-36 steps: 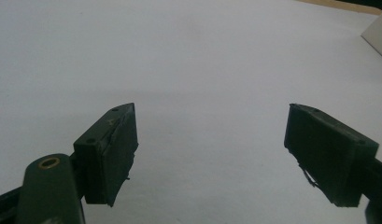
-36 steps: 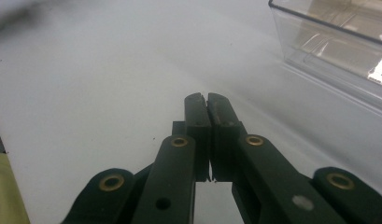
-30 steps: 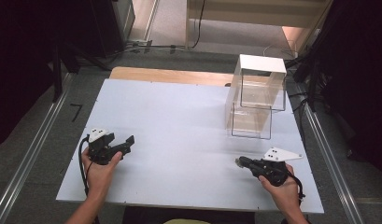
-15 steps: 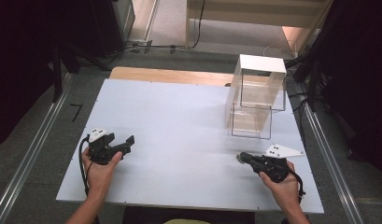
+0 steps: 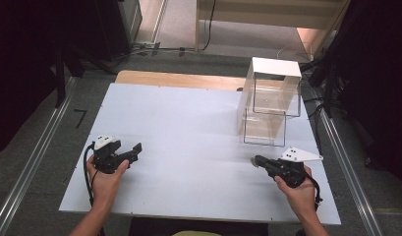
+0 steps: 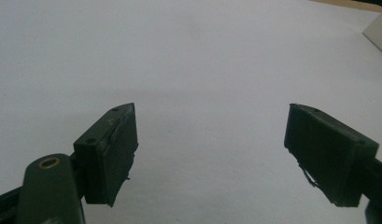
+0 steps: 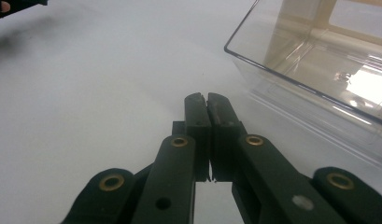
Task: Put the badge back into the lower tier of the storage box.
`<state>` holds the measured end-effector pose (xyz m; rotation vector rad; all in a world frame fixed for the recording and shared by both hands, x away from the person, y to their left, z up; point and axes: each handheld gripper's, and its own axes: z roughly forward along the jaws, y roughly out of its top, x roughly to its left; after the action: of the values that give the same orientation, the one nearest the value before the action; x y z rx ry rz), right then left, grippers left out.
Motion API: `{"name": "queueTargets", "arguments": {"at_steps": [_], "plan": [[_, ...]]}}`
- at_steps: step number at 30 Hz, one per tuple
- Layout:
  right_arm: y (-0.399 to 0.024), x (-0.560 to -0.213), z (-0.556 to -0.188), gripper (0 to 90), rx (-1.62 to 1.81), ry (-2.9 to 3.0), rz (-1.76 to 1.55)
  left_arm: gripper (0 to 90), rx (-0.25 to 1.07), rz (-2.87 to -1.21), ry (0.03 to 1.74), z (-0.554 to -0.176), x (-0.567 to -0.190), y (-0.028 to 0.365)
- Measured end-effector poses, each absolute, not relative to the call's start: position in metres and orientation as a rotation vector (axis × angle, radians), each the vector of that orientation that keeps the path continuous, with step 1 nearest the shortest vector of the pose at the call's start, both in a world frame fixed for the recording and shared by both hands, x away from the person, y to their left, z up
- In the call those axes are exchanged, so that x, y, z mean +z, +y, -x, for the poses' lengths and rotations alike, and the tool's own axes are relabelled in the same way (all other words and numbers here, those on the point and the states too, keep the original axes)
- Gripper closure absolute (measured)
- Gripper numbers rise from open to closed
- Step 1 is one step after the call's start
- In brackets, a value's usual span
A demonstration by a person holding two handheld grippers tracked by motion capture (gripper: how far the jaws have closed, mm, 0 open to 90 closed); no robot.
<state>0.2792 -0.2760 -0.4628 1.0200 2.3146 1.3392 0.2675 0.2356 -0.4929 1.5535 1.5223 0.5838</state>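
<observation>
A clear plastic box (image 5: 263,125) lies on the white table (image 5: 188,128) at the right, below a taller clear case with a white top (image 5: 276,67). My right gripper (image 5: 256,161) rests near the table's front right, just below the box, with its jaws pressed together and nothing between them (image 7: 207,100). The clear box (image 7: 319,70) stands close by to the upper right in the right gripper view. My left gripper (image 5: 135,149) sits at the front left, jaws wide apart over bare table (image 6: 212,140), holding nothing.
A wooden strip (image 5: 179,78) runs along the table's far edge. Metal rails (image 5: 36,157) flank the table on both sides, with dark curtains and cables beyond. In the right gripper view the left gripper's edge (image 7: 20,4) shows at the upper left.
The right hand and its gripper have shifted slightly toward the front right of the table. The left gripper has stayed put.
</observation>
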Motion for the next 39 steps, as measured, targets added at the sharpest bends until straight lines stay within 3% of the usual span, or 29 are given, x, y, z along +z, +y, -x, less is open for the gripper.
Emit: {"name": "queueTargets", "arguments": {"at_steps": [39], "plan": [[-0.29,-0.447,-0.293,85.8,1.378,2.213,-1.047,17.4,0.588,-1.553,1.523,-0.268,-0.493,0.236]]}}
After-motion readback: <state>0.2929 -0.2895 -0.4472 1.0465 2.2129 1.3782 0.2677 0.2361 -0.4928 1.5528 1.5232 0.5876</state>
